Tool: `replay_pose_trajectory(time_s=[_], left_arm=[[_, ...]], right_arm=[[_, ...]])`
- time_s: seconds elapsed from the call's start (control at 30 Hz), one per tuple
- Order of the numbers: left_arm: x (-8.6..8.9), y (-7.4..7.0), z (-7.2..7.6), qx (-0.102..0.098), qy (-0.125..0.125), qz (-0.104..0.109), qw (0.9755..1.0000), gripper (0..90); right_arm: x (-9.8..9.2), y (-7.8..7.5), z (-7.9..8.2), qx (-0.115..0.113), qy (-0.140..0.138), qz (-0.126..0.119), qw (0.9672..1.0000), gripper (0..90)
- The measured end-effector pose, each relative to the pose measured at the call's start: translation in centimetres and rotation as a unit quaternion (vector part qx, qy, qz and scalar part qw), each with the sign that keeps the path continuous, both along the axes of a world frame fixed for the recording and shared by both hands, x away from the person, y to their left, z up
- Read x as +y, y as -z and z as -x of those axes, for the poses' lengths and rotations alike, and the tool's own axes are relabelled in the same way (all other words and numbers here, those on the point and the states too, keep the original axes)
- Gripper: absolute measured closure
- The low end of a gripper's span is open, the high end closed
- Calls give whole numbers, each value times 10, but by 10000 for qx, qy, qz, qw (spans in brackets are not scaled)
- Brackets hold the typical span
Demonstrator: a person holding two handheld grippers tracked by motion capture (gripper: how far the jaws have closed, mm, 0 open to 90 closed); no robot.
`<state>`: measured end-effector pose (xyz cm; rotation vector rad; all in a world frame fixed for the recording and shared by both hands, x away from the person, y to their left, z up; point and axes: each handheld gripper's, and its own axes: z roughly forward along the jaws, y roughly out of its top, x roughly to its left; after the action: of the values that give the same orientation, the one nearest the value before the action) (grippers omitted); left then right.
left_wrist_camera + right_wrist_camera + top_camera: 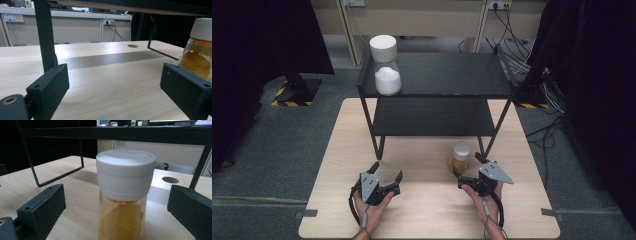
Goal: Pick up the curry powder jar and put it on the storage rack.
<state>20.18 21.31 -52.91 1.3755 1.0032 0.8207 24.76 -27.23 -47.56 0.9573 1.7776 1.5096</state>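
A small jar of orange-yellow contents with a white lid (460, 156) stands upright on the wooden table (427, 210) in front of the black shelf rack (437, 80). My right gripper (468, 167) is open just short of it; in the right gripper view the jar (123, 195) stands close, between the spread jaws. My left gripper (387, 171) is open over bare table, left of the jar. Its own view has the jar (198, 52) at the right edge, beyond the right jaw. A larger jar of white powder with a white lid (385, 65) stands on the rack's top shelf, at the left.
The rack's thin black legs (45, 35) stand on the table just ahead of both grippers, and its lower shelf (432, 117) hangs low over the far half. Cables (512, 40) and wall sockets lie behind the table. Dark curtains flank both sides.
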Motion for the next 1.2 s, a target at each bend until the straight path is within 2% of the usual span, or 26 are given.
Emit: replay_pose_trajectory(time_s=[0.43, 0.87, 1.2], left_arm=[[1, 0, 0, 13, -1, 23, 10000, 80], [1, 0, 0, 20, -4, 30, 10000, 83], [1, 0, 0, 24, -13, 47, 10000, 83]], right_arm=[[2, -4, -22, 77, -28, 32, 10000, 98], [1, -2, -31, 158, -68, 11, 9999, 233], [2, -4, -36, 129, -157, 37, 9998, 335]])
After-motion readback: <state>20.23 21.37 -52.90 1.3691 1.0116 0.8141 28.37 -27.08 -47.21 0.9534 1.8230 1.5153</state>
